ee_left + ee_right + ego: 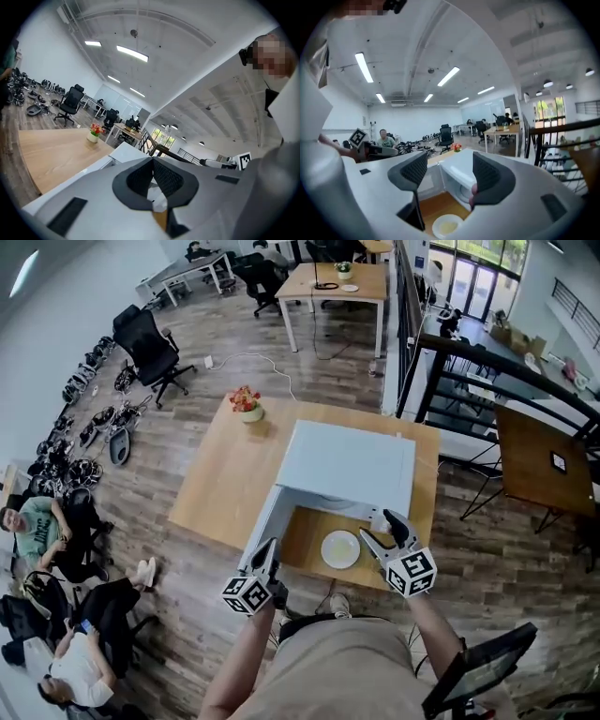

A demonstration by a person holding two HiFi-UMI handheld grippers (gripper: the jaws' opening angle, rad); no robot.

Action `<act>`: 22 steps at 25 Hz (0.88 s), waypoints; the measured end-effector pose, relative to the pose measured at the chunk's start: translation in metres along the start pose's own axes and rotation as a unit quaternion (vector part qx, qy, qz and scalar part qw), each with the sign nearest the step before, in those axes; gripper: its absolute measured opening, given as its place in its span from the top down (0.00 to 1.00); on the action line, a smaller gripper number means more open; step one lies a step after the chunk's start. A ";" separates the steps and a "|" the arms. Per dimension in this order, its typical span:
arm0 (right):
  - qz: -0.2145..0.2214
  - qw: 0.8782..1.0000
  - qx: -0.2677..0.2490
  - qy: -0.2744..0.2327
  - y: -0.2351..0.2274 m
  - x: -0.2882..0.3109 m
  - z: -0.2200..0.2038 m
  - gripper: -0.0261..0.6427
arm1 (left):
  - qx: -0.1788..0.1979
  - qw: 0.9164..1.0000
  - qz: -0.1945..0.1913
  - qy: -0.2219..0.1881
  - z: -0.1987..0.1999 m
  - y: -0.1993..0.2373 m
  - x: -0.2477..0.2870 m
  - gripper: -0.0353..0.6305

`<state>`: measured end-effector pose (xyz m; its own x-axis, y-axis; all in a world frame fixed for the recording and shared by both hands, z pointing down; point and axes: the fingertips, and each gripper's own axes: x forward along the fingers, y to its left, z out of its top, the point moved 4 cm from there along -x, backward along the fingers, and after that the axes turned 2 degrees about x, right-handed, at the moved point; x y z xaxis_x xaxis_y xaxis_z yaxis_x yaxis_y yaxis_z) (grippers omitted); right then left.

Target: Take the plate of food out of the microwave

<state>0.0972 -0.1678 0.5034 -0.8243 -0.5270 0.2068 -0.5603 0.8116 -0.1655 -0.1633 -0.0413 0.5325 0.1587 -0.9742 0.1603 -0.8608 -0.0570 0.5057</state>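
Observation:
A white plate (339, 548) with pale yellow food lies on the wooden table (220, 484), just in front of the white microwave (347, 465). The microwave's door (263, 524) hangs open to the left. My right gripper (384, 532) hovers open just right of the plate, nothing between its fingers. In the right gripper view the plate (447, 227) shows below the open right gripper (447, 171), with the microwave (459, 174) beyond. My left gripper (270, 551) is by the door's near edge. In the left gripper view the left gripper (153, 161) is shut and holds nothing.
A small pot of flowers (247, 405) stands at the table's far left corner. People sit on the floor at the left (37, 531). A black railing (487, 381) and a dark table (539, 460) are to the right. Office chairs (150, 348) stand beyond.

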 end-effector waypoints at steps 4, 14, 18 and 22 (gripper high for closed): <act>-0.030 0.998 -0.035 -0.037 -0.011 -0.009 0.019 0.53 | 0.009 1.000 -0.003 -0.019 0.014 -0.001 0.005 0.94; -0.079 0.996 -0.011 -0.031 -0.028 -0.017 0.009 0.70 | -0.005 1.000 -0.011 -0.004 0.002 0.000 0.006 0.94; -0.078 0.996 -0.008 -0.032 -0.027 -0.012 0.010 0.70 | -0.009 1.000 -0.013 0.004 0.001 0.001 0.005 0.94; -0.087 0.996 0.003 -0.033 -0.024 -0.013 0.005 0.70 | -0.010 1.000 -0.016 0.007 -0.001 0.000 0.002 0.94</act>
<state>0.1214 -0.1819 0.4996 -0.7176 -0.6755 0.1697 -0.6960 0.7048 -0.1373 -0.1623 -0.0435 0.5332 0.1922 -0.9689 0.1558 -0.8455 -0.0828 0.5275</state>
